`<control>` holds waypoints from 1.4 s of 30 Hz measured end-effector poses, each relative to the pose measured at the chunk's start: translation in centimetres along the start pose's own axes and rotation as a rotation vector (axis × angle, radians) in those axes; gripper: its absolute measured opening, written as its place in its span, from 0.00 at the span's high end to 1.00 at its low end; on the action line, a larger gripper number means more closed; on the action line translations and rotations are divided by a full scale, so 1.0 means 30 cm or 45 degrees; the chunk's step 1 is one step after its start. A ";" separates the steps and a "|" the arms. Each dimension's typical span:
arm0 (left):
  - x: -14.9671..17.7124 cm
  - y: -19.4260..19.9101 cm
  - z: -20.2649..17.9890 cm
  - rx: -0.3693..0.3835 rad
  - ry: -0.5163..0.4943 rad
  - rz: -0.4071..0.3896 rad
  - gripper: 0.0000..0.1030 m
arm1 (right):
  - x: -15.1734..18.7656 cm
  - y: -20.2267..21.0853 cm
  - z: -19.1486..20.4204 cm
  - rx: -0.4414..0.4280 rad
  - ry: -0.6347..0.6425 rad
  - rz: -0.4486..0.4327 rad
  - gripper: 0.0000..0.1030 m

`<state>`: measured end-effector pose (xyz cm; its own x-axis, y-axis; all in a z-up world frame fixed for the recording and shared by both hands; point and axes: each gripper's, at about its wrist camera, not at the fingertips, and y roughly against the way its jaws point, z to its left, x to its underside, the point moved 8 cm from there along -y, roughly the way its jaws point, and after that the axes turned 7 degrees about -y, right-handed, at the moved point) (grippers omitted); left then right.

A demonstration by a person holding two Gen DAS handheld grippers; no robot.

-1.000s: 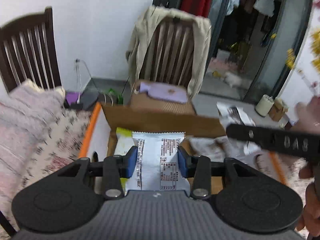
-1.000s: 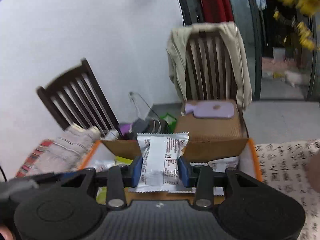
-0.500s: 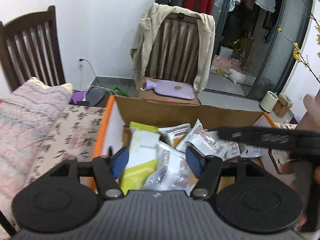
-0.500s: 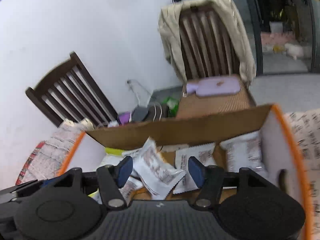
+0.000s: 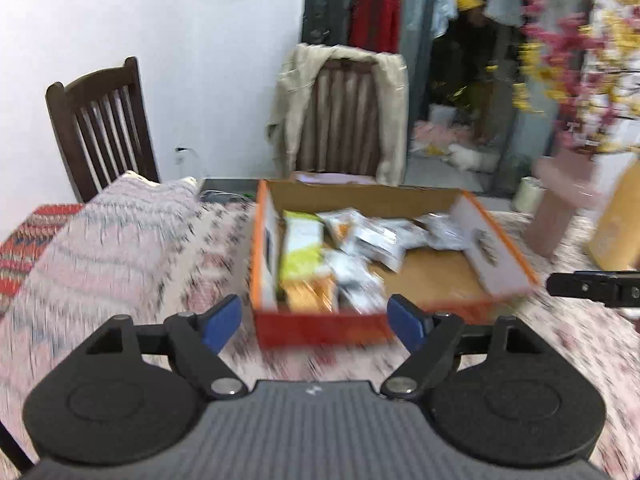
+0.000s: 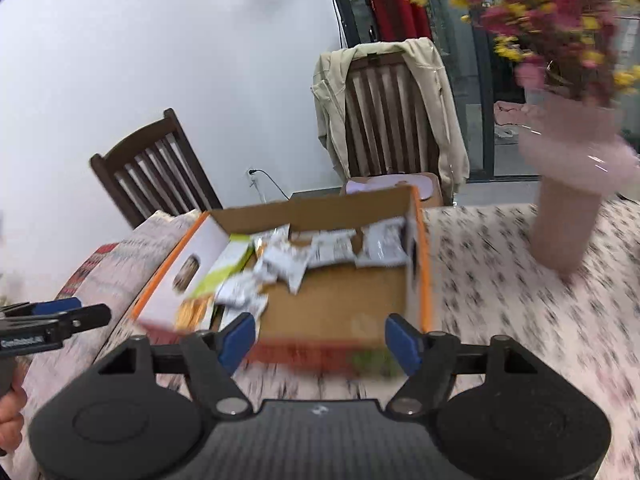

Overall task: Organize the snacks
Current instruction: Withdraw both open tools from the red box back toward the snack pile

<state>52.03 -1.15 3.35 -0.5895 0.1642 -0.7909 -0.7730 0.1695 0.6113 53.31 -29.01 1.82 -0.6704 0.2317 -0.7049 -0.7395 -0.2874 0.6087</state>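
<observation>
Dining corner with a white wall, two dark wooden chairs, one with a beige jacket (image 5: 340,92) thrown over it, and a table (image 5: 132,264) under a pink patterned cloth. The biggest thing on it is an open cardboard box (image 5: 320,328) with orange edges, and off to its right there's a pink vase (image 6: 568,208) full of yellow and pink flowers. Inside the box it's a loose heap: white snack packets (image 5: 376,236) piled toward the back wall, plus a yellow-green pouch (image 5: 302,248) lying along the left side. What just changed: a second ago each tool was clamped on a white packet held over the box. Now both have let go and backed away toward the near edge of the table. The left gripper (image 5: 314,320) has its jaws spread with nothing between them, just been opening, and same story for the right gripper (image 6: 322,338), empty and parted. So those two packets are in the box with the others. I'd say that's one drop-off round done, and both hands are free for whatever snacks remain, though I can't spot any loose ones on the table from here.
</observation>
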 end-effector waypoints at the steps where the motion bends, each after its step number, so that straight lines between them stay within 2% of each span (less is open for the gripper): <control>1: 0.045 0.054 -0.026 0.010 -0.008 -0.009 0.20 | 0.038 0.048 0.001 -0.002 0.017 -0.010 0.27; 3: 0.115 0.139 -0.066 0.011 -0.034 -0.038 0.20 | 0.128 0.159 0.001 0.015 0.070 -0.043 0.22; 6: 0.220 0.271 -0.125 0.004 -0.043 -0.092 0.18 | 0.249 0.296 0.020 0.018 0.137 -0.098 0.20; 10: 0.353 0.430 -0.181 0.039 0.052 -0.136 0.14 | 0.407 0.448 0.057 -0.034 0.156 -0.157 0.15; 13: 0.440 0.539 -0.219 -0.008 0.055 -0.186 0.14 | 0.523 0.529 0.089 -0.075 0.154 -0.159 0.15; 18: 0.576 0.697 -0.269 -0.076 0.040 -0.243 0.13 | 0.702 0.667 0.134 -0.057 0.193 -0.256 0.12; 23: 0.709 0.839 -0.330 -0.158 -0.080 -0.323 0.09 | 0.869 0.746 0.147 -0.037 0.190 -0.257 0.12; 29: 0.885 0.923 -0.347 -0.187 -0.123 -0.345 0.07 | 1.020 0.808 0.125 -0.002 0.176 -0.293 0.11; 34: 0.985 0.931 -0.304 -0.186 -0.095 -0.284 0.07 | 1.090 0.875 0.111 0.096 0.227 -0.387 0.11; 38: 1.007 0.932 -0.284 -0.189 -0.063 -0.263 0.04 | 1.137 0.922 0.121 0.112 0.212 -0.413 0.11; 42: 1.001 0.946 -0.287 -0.165 -0.043 -0.294 0.02 | 1.179 0.944 0.150 0.149 0.284 -0.433 0.11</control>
<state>10.37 0.22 -3.29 -0.3876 0.1683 -0.9063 -0.9109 0.0807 0.4046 8.38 -24.76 -4.24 -0.3663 0.0844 -0.9267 -0.9270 -0.1190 0.3556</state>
